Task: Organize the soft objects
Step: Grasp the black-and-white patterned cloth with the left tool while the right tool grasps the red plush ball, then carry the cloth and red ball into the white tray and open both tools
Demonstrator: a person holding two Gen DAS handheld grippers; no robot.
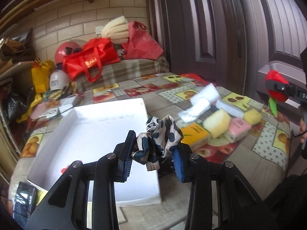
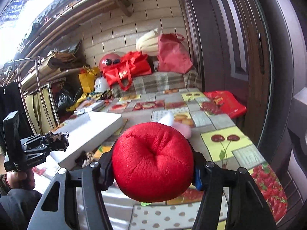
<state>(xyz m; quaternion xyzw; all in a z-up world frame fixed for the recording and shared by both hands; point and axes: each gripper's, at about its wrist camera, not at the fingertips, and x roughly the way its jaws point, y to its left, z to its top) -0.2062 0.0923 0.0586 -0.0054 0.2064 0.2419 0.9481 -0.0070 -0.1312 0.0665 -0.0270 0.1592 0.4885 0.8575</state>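
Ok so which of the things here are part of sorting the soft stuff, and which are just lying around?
Part of the job:
spotted cloth in the left tongs
red plush apple in the right tongs
white box
yellow sponges on the tablecloth

Just lying about:
red bags
pink helmet
white helmet
yellow bag

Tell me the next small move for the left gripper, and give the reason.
Probably ease the left gripper forward and left, then open it over the white tray. Its pads are shut on the spotted cloth, which hangs at the tray's near right edge, and the tray looks empty. The right gripper holds the red plush apple.
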